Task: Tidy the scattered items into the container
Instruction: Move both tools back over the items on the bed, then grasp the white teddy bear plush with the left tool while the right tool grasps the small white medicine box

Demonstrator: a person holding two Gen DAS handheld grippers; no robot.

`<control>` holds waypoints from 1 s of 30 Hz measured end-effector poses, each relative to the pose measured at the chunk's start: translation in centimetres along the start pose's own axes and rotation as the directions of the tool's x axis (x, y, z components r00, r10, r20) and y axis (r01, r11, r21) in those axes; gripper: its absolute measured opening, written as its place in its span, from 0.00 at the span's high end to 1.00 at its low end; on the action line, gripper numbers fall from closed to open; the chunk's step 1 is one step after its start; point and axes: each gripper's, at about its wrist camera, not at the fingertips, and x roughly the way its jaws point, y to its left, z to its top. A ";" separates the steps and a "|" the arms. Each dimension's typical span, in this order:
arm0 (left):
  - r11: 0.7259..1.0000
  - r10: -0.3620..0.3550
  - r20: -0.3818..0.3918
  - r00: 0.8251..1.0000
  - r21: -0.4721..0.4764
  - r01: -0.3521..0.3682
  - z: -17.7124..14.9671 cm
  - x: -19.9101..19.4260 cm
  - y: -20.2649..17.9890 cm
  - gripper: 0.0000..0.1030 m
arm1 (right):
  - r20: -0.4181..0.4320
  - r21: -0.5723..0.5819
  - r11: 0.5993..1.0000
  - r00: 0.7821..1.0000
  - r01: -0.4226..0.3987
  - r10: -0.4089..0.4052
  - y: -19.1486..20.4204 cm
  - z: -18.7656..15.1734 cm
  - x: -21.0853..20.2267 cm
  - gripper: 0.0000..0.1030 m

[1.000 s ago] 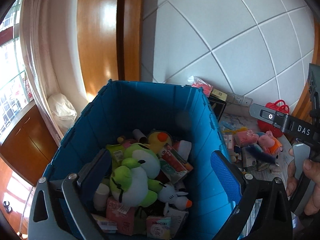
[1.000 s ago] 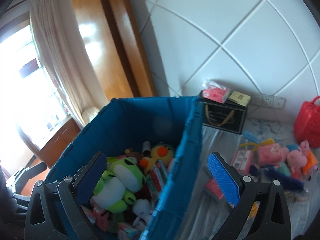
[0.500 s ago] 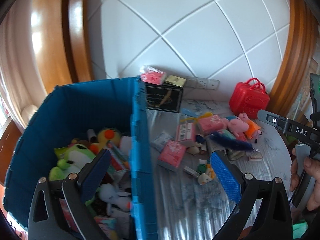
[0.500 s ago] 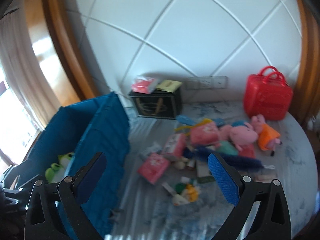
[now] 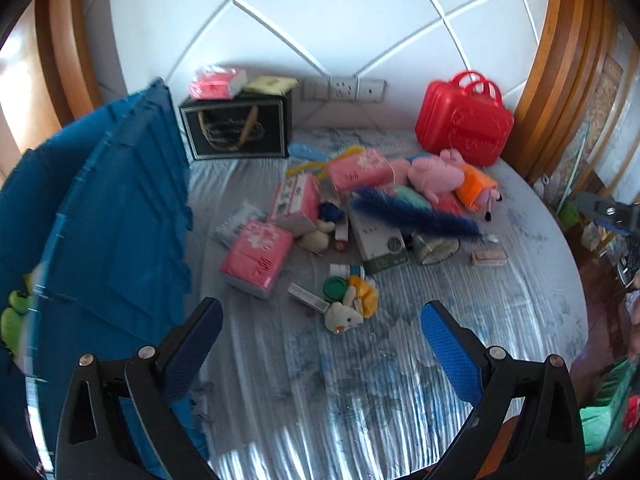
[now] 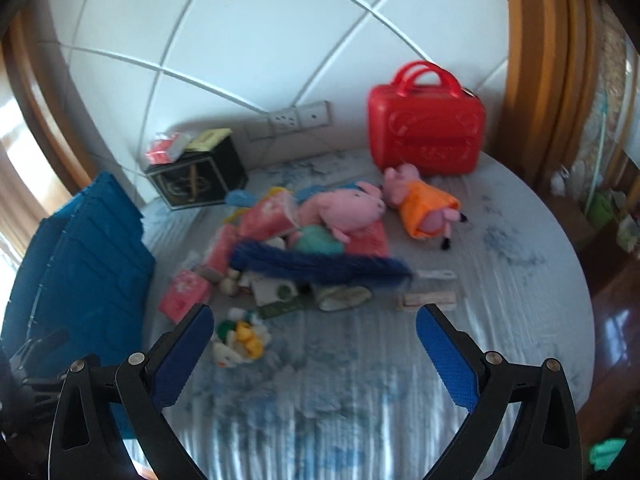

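Both pairs of tongs stand wide apart and hold nothing: the left tongs (image 5: 322, 338) and the right tongs (image 6: 315, 338) each hang above the bare near part of the surface (image 5: 360, 408), with the scatter ahead of them. Nearest is a small clump, a white bunny toy (image 5: 343, 318) touching a yellow plush (image 5: 366, 290) and a green cap (image 5: 335, 288); in the left view it lies almost straight ahead between the pads, while in the right view the same clump (image 6: 240, 340) sits just beside the left pad, so the left tongs seem better lined up for it. Just beyond, toward the surface's left edge, a pink tissue pack (image 5: 256, 256) lies near the blue container (image 5: 100, 240), which stands along that left edge. Further back the blue feather duster (image 6: 320, 266) lies with its long axis across both views, left to right. Behind it the pig plush toys (image 6: 352, 208) rest near the far edge.
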 end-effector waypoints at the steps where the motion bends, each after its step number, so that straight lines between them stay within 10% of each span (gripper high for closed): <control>1: 1.000 -0.005 -0.015 1.000 0.006 0.005 -0.4 1.4 -0.5 0.02 | -0.011 0.004 1.000 1.000 0.007 -0.007 -0.9 -0.3 0.3 0.00; 12: 0.997 -0.033 -0.117 0.993 0.069 0.041 -2.8 16.0 -3.5 0.13 | -0.159 0.032 0.996 0.984 0.086 -0.080 -9.1 -3.8 7.4 0.00; 19: 0.996 0.034 -0.224 0.974 0.086 -0.015 -4.9 23.5 -3.2 0.43 | -0.217 0.035 0.996 0.974 0.077 -0.068 -10.9 -5.1 11.1 0.00; 30: 0.999 -0.026 -0.165 0.986 -0.045 0.019 -6.3 23.9 -3.1 0.52 | -0.270 -0.012 0.998 0.961 0.059 -0.060 -12.5 -5.8 16.8 0.00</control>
